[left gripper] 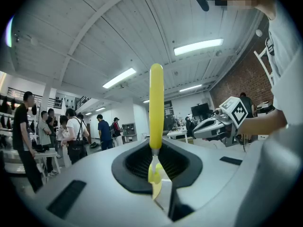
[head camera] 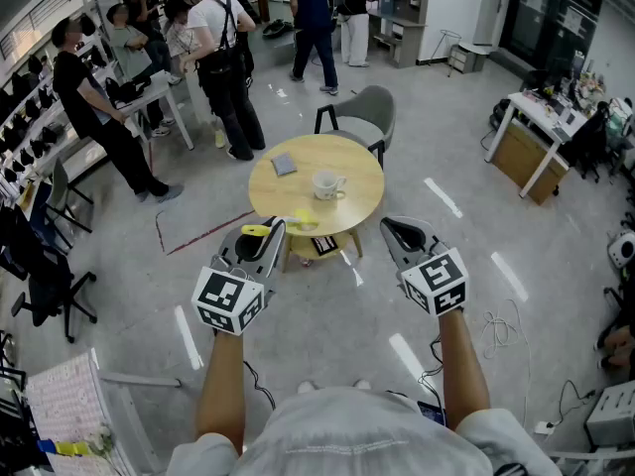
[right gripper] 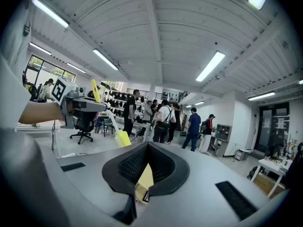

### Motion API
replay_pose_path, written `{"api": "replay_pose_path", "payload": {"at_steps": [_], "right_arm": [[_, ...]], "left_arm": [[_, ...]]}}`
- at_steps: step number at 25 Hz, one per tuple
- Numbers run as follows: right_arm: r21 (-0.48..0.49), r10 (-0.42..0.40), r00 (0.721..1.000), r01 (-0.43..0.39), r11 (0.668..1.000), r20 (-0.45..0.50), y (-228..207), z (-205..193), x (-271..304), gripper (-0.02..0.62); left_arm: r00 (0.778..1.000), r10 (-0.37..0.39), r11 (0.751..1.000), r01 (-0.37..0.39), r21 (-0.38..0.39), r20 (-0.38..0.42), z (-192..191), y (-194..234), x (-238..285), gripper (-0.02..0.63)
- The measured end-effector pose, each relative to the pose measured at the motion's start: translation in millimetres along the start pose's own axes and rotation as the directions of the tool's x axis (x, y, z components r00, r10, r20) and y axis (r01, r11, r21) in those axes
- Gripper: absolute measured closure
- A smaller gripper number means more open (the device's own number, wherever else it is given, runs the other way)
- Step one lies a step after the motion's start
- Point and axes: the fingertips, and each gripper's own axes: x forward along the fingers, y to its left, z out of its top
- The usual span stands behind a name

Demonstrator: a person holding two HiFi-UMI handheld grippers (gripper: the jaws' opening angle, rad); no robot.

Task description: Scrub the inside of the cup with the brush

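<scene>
A white cup [head camera: 327,184] stands upright near the middle of a round wooden table [head camera: 273,198]. My left gripper [head camera: 270,230] [left gripper: 156,170] is shut on a brush [left gripper: 156,105] with a yellow handle and a thin white neck. In the right gripper view the brush's yellow head [right gripper: 122,137] hangs below the left gripper [right gripper: 80,105]. My right gripper [head camera: 398,230] [right gripper: 146,168] is shut with nothing held. Both grippers hover over the floor on the near side of the table, well short of the cup. From the left gripper view, the right gripper [left gripper: 214,125] shows off to the right.
A grey-blue cloth [head camera: 284,165] lies on the table left of the cup. A grey chair [head camera: 363,117] stands behind the table. Several people [head camera: 226,58] stand at the back left. A desk [head camera: 544,132] is at the right, with cables [head camera: 501,325] on the floor.
</scene>
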Motion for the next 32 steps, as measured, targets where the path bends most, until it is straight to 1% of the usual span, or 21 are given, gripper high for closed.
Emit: {"api": "replay_pose_path", "payload": {"at_steps": [6,11,14,18,22,24,28,32], "right_arm": [[0.025,-0.002,1.000,0.002,1.000,0.014,-26.1,-13.9,-4.0,0.568],[0.044,0.001,1.000,-0.002,0.999,0.029,-51.7,-27.2,-8.5,0.568],[0.066,0.008,1.000,-0.010,0.998,0.020,-66.6,-40.8,-4.2,0.568],[0.081,0.027,1.000,-0.028,0.996,0.009,-78.1,-53.3,14.4,0.568],[0.088,0.025,1.000,-0.026,0.996,0.011,-95.4,-51.9,54.1,0.568],[0.083,0.026,1.000,-0.026,0.996,0.003,-104.9,-51.6,80.5,0.568],[0.070,-0.004,1.000,0.006,0.998,-0.020,-132.7,-43.3,144.8,0.567],[0.093,-0.042,0.999,0.043,0.995,-0.012,-158.7,-16.2,208.1,0.568]], "left_arm": [[1.000,0.015,1.000,-0.015,0.005,-0.012,-6.5,-12.2,19.8,0.558],[0.998,0.055,0.999,-0.055,0.002,-0.029,-12.1,-25.0,31.2,0.557],[0.996,0.077,0.997,-0.078,-0.017,-0.048,-23.6,-29.3,39.6,0.558],[0.994,0.077,0.996,-0.079,-0.027,-0.076,-39.5,-21.5,56.0,0.557],[0.996,0.073,0.997,-0.075,-0.026,-0.058,-44.2,10.1,85.1,0.558],[0.996,0.067,0.997,-0.068,-0.025,-0.051,-49.9,34.2,105.1,0.558],[0.998,0.044,0.998,-0.046,-0.039,-0.033,-61.6,101.1,153.3,0.558],[1.000,0.004,0.999,-0.005,-0.038,-0.018,-60.2,170.1,197.1,0.558]]}}
